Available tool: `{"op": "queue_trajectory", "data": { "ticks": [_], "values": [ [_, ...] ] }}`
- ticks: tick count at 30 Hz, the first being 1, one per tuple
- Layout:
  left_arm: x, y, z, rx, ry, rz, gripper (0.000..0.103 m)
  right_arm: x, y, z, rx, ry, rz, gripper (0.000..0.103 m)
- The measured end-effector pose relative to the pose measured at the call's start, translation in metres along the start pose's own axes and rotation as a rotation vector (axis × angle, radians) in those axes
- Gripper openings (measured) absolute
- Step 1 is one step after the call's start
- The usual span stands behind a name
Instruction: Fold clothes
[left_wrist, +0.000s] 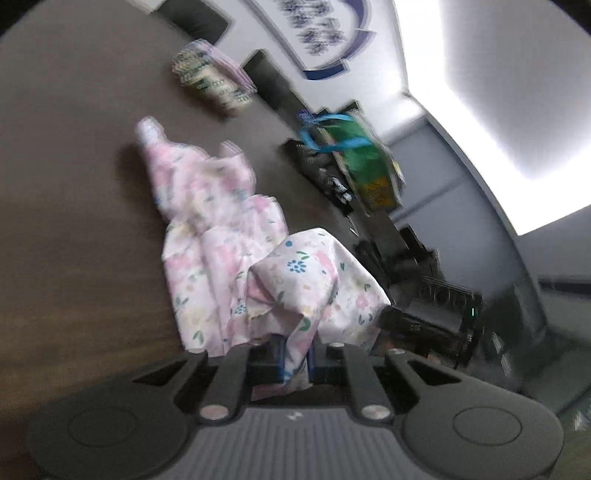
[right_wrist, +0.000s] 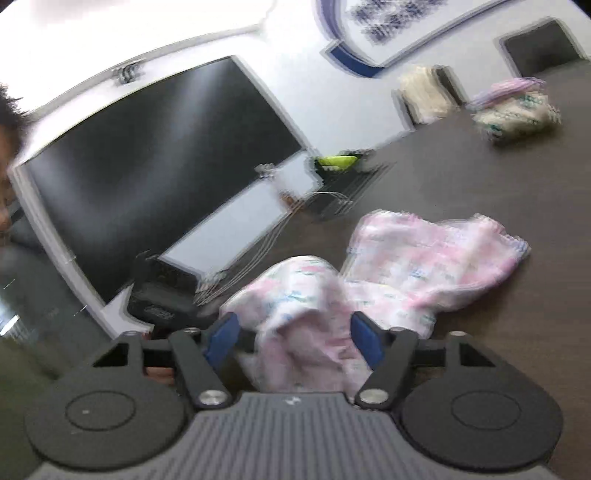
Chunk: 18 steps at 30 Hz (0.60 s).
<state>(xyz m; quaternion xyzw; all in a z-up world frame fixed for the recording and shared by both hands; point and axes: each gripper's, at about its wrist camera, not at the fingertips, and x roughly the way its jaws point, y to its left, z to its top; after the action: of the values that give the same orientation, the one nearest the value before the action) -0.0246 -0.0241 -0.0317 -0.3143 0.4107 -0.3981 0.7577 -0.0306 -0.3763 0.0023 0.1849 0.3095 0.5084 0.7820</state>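
A pink floral garment (left_wrist: 221, 236) lies crumpled on the dark brown table (left_wrist: 74, 184), with one end stretched away from me. My left gripper (left_wrist: 297, 356) is shut on its near end, and a fold of cloth is pinched between the blue pads. In the right wrist view the same garment (right_wrist: 424, 266) spreads to the right, and a bunched part of it sits between the jaws of my right gripper (right_wrist: 293, 339). Those jaws stand apart. The left blue pad (right_wrist: 221, 338) is clear of the cloth. Both views are blurred.
A folded stack of clothes (left_wrist: 210, 79) (right_wrist: 513, 110) rests farther off on the table (right_wrist: 517, 206). A green bag with blue handles (left_wrist: 362, 162) stands past the table edge among black chairs. A large dark screen (right_wrist: 159, 177) hangs on the wall. A person's head (right_wrist: 7, 147) shows at the left edge.
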Motion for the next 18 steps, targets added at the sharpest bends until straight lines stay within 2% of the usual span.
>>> {"op": "queue_trajectory", "data": {
  "ticks": [1,2,3,5,6,7,9,11,12,13,14,16,17,18],
  "values": [
    [0.001,0.003,-0.001,-0.033,-0.01,0.008,0.009,0.007,-0.001,0.0,0.02,0.004,-0.015,0.026],
    [0.0,0.003,-0.002,-0.032,-0.017,0.022,0.008,0.013,-0.002,0.001,0.039,0.01,-0.032,0.019],
    [0.0,0.001,-0.005,-0.009,-0.022,0.041,0.011,0.019,-0.001,0.0,0.057,0.017,-0.059,0.018],
    [-0.006,-0.004,-0.01,0.033,-0.045,0.11,0.024,0.03,0.0,0.0,0.08,0.041,-0.119,0.018],
    [-0.009,-0.007,-0.011,0.047,-0.065,0.143,0.034,0.032,-0.002,0.0,0.102,0.048,-0.165,0.018],
    [-0.016,-0.011,-0.011,0.062,-0.096,0.158,0.035,0.033,-0.004,0.001,0.127,0.051,-0.2,0.02],
    [-0.03,-0.021,-0.013,0.103,-0.168,0.17,0.035,0.029,-0.009,0.0,0.19,0.028,-0.189,0.021],
    [-0.043,-0.032,-0.015,0.148,-0.235,0.223,0.035,0.017,-0.003,-0.003,0.188,-0.009,-0.208,0.037],
    [-0.047,-0.038,-0.016,0.172,-0.268,0.249,0.036,0.011,0.001,-0.003,0.178,-0.025,-0.225,0.055],
    [-0.048,-0.044,-0.017,0.201,-0.297,0.265,0.036,0.006,0.005,-0.003,0.16,-0.045,-0.251,0.069],
    [-0.047,-0.051,-0.018,0.233,-0.323,0.277,0.036,0.001,0.013,-0.001,0.116,-0.075,-0.304,0.07],
    [-0.035,-0.062,-0.021,0.3,-0.323,0.328,0.036,-0.009,0.034,0.001,-0.003,-0.15,-0.408,0.067],
    [-0.027,-0.064,-0.024,0.308,-0.316,0.368,0.035,-0.013,0.046,0.001,-0.07,-0.184,-0.452,0.057],
    [-0.019,-0.065,-0.026,0.309,-0.308,0.41,0.035,-0.013,0.058,-0.001,-0.128,-0.196,-0.473,0.052]
  ]
}}
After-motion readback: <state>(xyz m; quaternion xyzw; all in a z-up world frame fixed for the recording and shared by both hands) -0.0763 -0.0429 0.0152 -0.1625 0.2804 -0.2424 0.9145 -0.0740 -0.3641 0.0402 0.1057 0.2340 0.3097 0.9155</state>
